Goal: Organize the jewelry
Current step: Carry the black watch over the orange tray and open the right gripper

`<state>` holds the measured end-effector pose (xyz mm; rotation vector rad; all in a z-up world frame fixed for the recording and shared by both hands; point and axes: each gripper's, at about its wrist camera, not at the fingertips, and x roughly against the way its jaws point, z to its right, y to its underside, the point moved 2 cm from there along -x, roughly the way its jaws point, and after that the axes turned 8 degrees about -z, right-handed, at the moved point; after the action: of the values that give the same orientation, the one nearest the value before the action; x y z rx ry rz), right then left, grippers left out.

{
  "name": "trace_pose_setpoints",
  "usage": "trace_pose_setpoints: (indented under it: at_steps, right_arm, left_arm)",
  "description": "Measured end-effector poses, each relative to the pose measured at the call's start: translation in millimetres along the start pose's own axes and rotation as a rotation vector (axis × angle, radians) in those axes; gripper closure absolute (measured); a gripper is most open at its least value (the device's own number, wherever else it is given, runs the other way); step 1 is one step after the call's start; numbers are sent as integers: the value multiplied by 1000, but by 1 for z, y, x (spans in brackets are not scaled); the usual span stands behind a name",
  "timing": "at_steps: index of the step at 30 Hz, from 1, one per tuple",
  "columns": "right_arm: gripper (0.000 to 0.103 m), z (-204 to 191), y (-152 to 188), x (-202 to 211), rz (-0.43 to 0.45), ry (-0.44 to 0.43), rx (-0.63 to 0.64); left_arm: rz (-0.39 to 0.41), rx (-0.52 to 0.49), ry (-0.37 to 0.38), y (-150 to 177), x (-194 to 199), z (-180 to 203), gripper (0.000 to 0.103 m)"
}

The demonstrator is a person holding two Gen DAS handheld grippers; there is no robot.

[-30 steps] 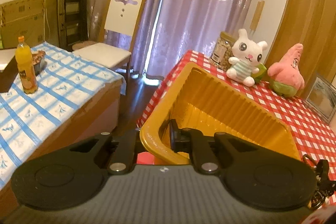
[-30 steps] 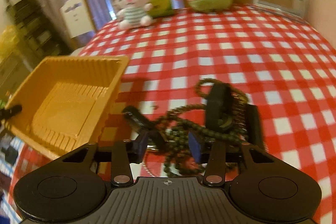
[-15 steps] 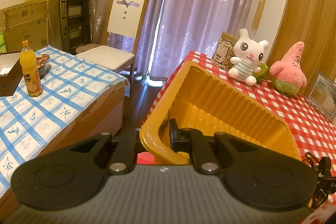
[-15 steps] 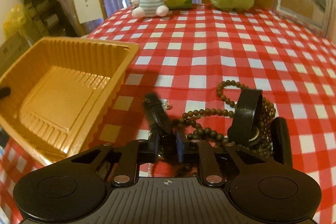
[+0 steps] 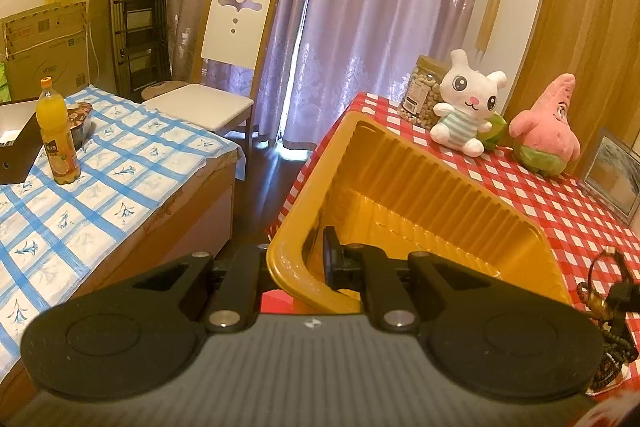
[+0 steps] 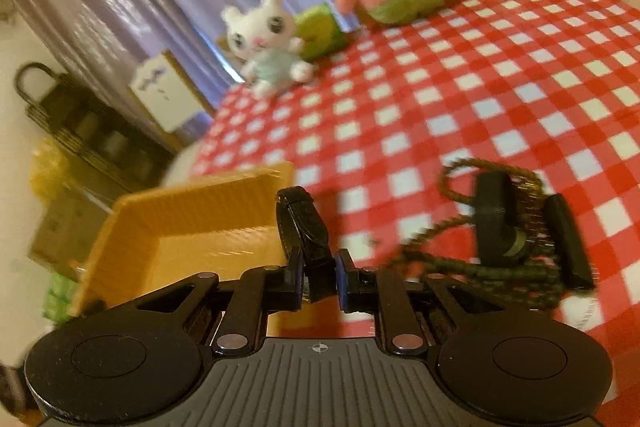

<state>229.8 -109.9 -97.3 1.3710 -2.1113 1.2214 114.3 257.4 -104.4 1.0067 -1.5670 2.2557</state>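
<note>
A table under a red-and-white checked cloth (image 6: pixel 460 99) stands before purple curtains (image 5: pixel 360 7). At its left edge sits a yellow plastic tray (image 5: pixel 420 187), tipped up on one side; its ribbed floor shows no jewelry in either view. The left gripper (image 5: pixel 296 263) is pinched on the tray's near rim, one finger inside the wall and one outside. The right gripper (image 6: pixel 318 277) is pressed onto a black strap-like piece (image 6: pixel 304 227), apparently a watch band, held clear of the cloth just beside the tray's right wall. A tangle of dark bead strings (image 6: pixel 480 259) with another black band (image 6: pixel 496 219) lies on the cloth to its right. Assessment: the first item is lifted but not deposited; the pile remains. A white rabbit toy (image 5: pixel 466 107) and pink starfish toy (image 5: pixel 548 127) occupy the far edge.
</note>
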Motion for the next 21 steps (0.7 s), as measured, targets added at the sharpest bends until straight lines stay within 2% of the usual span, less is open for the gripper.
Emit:
trace_pose_setpoints:
  at_steps: [3,7,13,21]
  right_arm:
    - [87,-12,1,-8,-54,-68,-36]
    - [87,-23,8,-30,-152,-100,-72]
    - [87,-34,14,-56,-230,-52,-56]
    - [86,-44,22,-72,-222,21,47]
  left_arm:
    - [-3,-1,-1,0,0,0,92]
    - [-5,-2,4,-1,2,1,92]
    - [-11,-10,9,-1,3,1,92]
    - [-20,-23,26,-3,1,2,93]
